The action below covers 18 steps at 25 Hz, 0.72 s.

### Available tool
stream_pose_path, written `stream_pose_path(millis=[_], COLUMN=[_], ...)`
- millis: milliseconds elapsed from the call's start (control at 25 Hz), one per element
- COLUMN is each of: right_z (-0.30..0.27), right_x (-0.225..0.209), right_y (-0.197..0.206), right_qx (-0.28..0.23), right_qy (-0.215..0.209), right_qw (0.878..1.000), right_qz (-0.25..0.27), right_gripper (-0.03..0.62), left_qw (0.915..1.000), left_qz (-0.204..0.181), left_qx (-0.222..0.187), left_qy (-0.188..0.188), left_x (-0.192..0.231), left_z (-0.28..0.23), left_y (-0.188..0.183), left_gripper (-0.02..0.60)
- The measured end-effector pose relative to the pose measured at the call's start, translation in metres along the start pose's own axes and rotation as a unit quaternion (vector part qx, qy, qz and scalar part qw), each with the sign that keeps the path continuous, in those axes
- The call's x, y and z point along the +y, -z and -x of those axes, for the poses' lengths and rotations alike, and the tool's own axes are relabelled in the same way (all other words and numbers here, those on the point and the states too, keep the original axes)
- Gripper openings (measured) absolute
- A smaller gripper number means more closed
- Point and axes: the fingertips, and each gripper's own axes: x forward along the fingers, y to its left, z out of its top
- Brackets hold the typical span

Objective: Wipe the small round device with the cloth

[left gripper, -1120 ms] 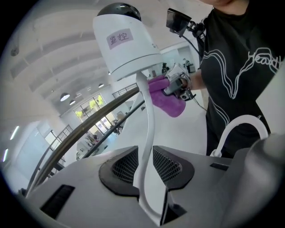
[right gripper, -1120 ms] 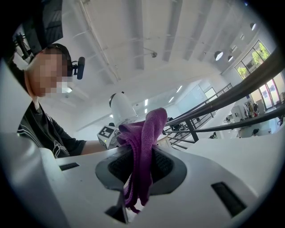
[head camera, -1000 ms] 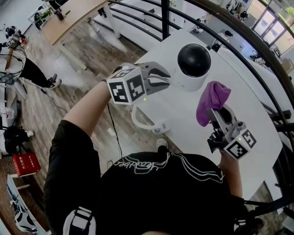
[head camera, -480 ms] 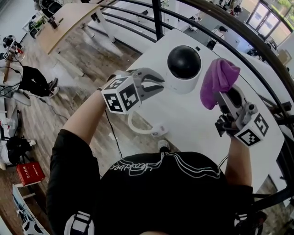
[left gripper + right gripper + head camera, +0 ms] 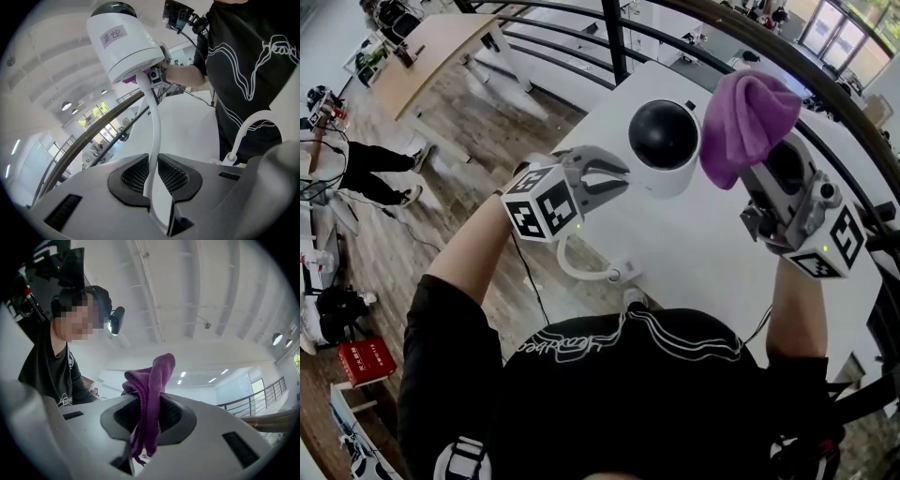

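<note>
The small round device (image 5: 664,145), a white base with a black dome, stands on the white table (image 5: 712,253); the left gripper view shows its labelled white side (image 5: 123,44). Its white cable (image 5: 152,122) runs between the pads of my left gripper (image 5: 152,176), whose jaws have just been closing and now pinch it. In the head view that gripper (image 5: 614,178) sits just left of the device. My right gripper (image 5: 769,173) is raised to the device's right, shut on a purple cloth (image 5: 745,117) that bunches above the jaws (image 5: 152,380).
The cable loops to a white plug (image 5: 623,275) at the table's near edge. A dark railing (image 5: 609,28) curves behind the table. Below lie a wooden floor, a wooden table (image 5: 441,42) and a red box (image 5: 366,361).
My right gripper has risen with the purple cloth, from low beside the table to level with the device's dome. The left gripper has stayed by the device.
</note>
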Motion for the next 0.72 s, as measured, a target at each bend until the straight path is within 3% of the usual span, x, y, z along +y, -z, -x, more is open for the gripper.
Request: stream_pose_path(millis=[360, 720], right_z=[-0.017, -0.016], right_x=[0.018, 0.026], right_y=[-0.01, -0.002], right_qx=[-0.016, 0.006], right_qy=[-0.05, -0.079], right_qw=[0.998, 0.995], right_qz=[0.02, 0.066], right_gripper=[0.067, 0.067], left_qw=[1.0, 1.0], left_qz=[0.003, 0.005], left_qx=[0.001, 0.0], left_qy=[0.004, 0.007], left_x=[0.0, 0.0], left_z=[0.001, -0.002], left_y=[0.001, 0.002], left_gripper=[0.067, 0.067])
